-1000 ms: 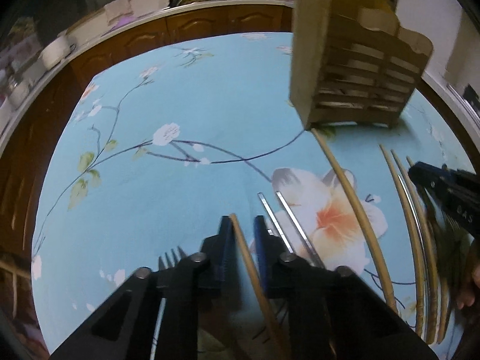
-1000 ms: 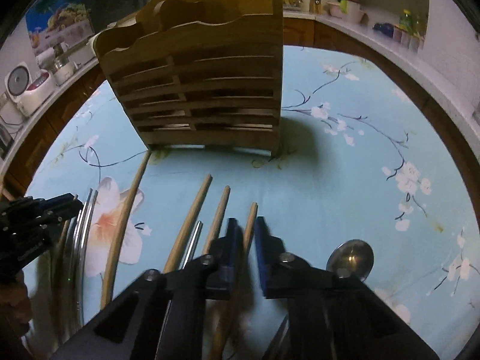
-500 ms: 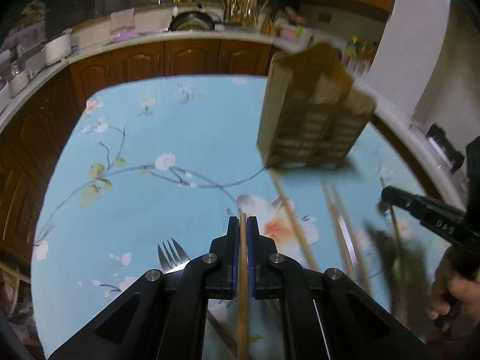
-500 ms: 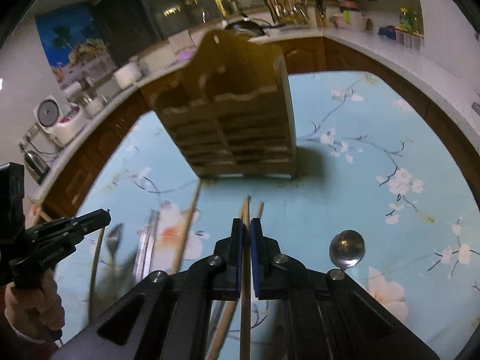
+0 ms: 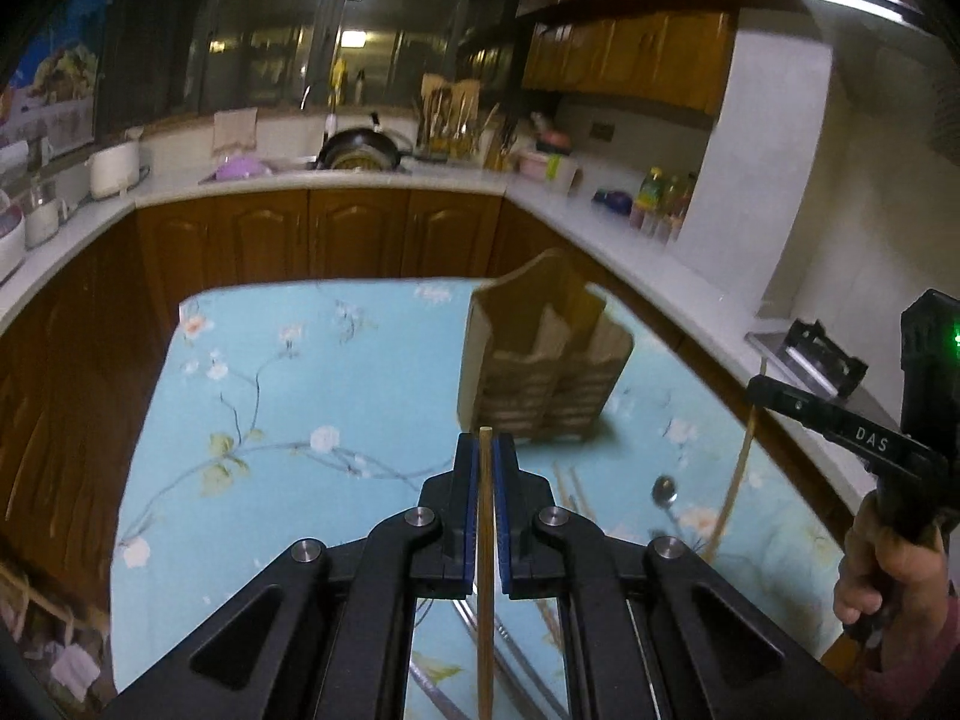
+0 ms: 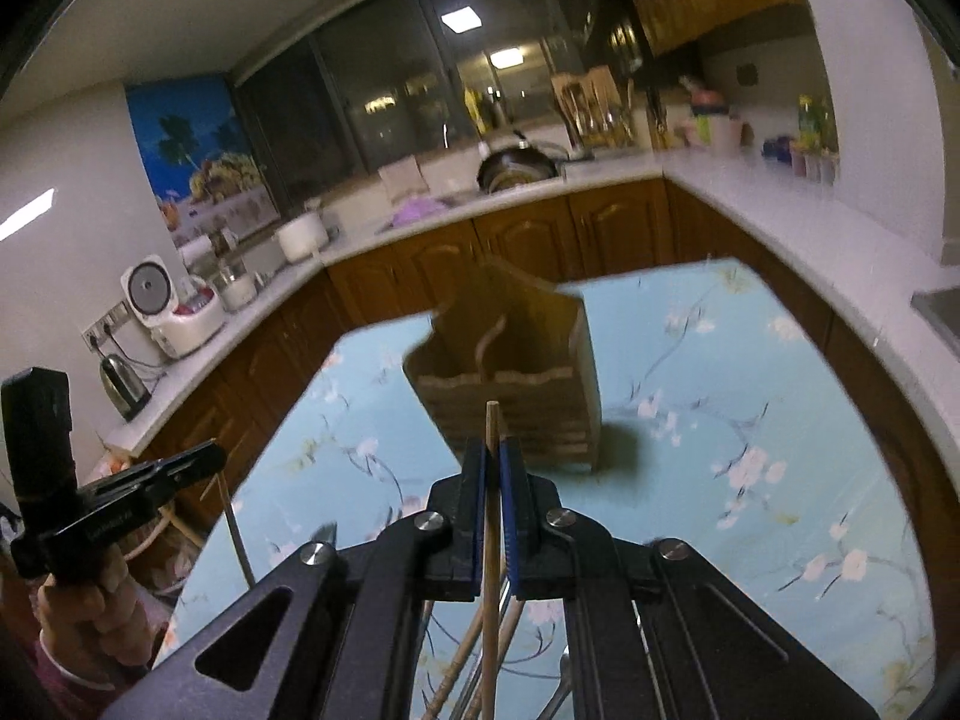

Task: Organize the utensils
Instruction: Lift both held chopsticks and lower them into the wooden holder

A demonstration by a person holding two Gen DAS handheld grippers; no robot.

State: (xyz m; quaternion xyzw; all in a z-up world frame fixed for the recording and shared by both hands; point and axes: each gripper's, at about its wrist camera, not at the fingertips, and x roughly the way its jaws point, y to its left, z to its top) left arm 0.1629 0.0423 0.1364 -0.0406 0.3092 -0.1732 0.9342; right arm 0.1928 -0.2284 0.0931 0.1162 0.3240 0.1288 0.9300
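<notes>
Two grippers are each clamping a single wooden chopstick: the left gripper (image 5: 486, 444) is pinching one chopstick (image 5: 485, 570) and the right gripper (image 6: 492, 450) is pinching another chopstick (image 6: 492, 540), both raised over the floral tablecloth (image 5: 288, 396). Ahead, the wooden utensil holder (image 6: 510, 384) is standing upright on the cloth, its two visible compartments showing nothing inside. More chopsticks (image 6: 462, 660) and a spoon (image 5: 664, 489) are lying on the cloth.

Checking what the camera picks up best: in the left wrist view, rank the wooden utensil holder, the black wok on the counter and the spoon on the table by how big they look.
1. Wooden utensil holder, largest by far.
2. Black wok, though it sits farther back, so nearness shrinks it.
3. Spoon, smallest and blurred.
</notes>
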